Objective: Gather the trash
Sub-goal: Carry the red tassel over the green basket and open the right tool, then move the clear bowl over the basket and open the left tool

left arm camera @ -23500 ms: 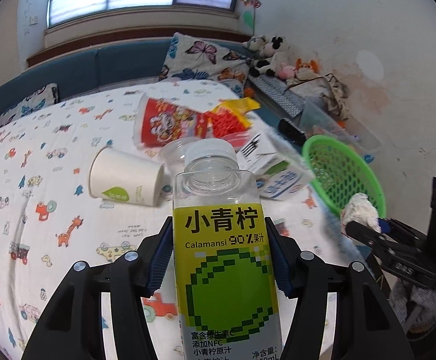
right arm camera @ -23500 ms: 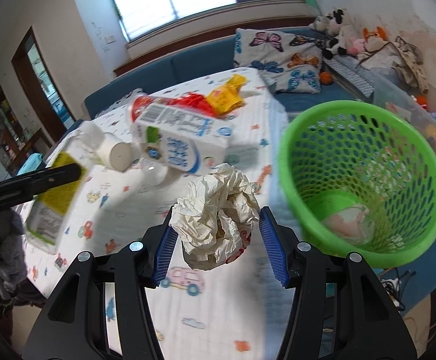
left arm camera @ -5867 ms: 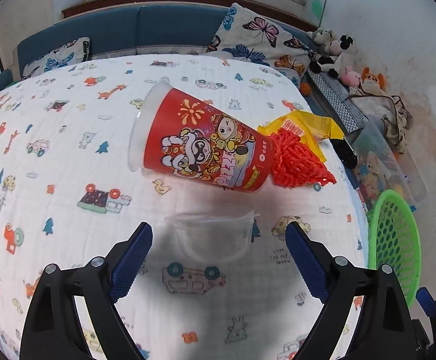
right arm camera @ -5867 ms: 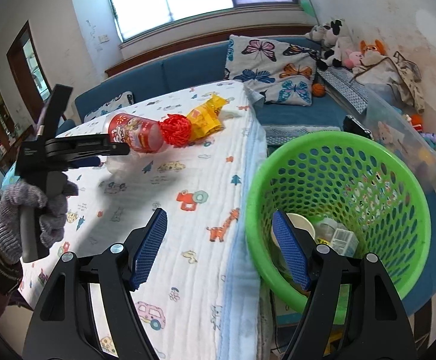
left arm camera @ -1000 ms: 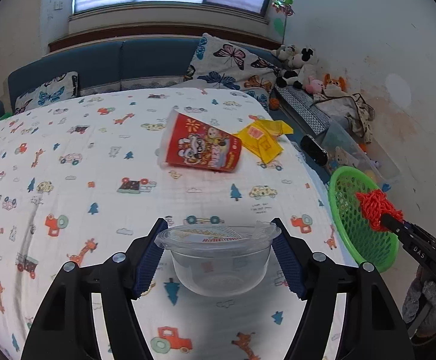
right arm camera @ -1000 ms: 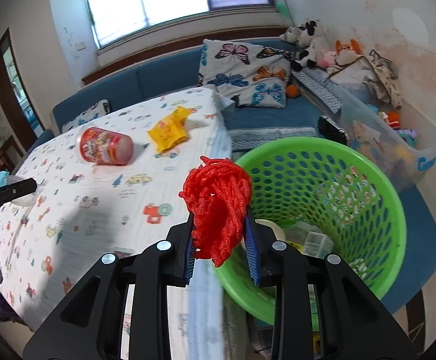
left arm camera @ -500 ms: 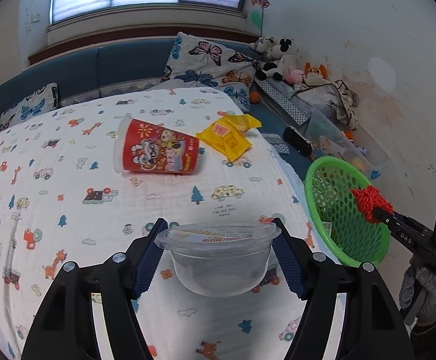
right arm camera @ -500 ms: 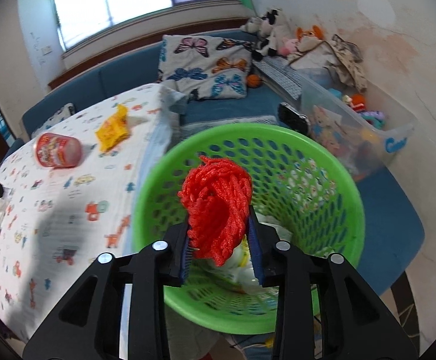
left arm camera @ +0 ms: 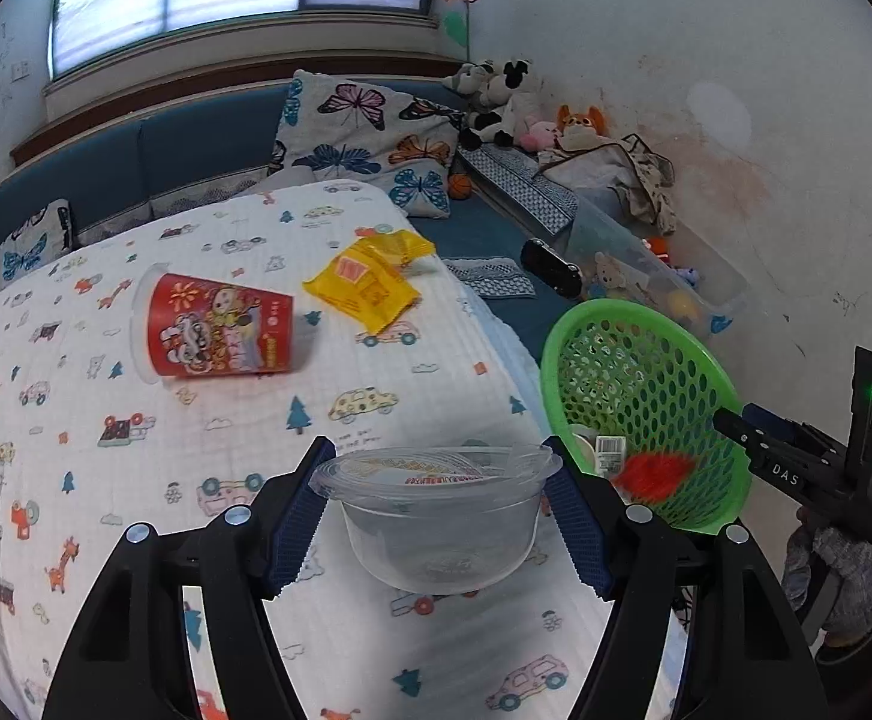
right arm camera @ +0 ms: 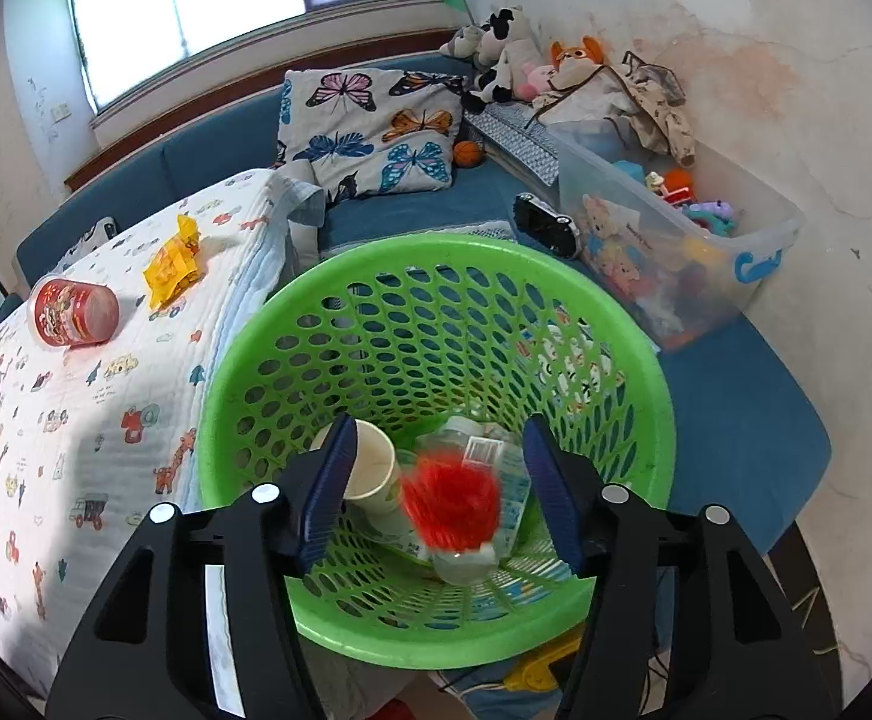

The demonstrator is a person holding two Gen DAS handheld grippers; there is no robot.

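My left gripper is shut on a clear plastic bowl and holds it above the bed near its right edge. My right gripper is open over the green basket. A red mesh ball falls blurred between its fingers into the basket, onto a paper cup and bottles. The basket and red ball also show in the left wrist view. A red noodle cup and a yellow wrapper lie on the bed.
The bed has a white cartoon-print cover. A blue sofa with butterfly pillows runs behind it. A clear toy bin and plush toys stand by the wall right of the basket.
My right gripper has opened and let go of the red mesh ball, which drops into the basket. My left gripper has carried the bowl closer to the basket.
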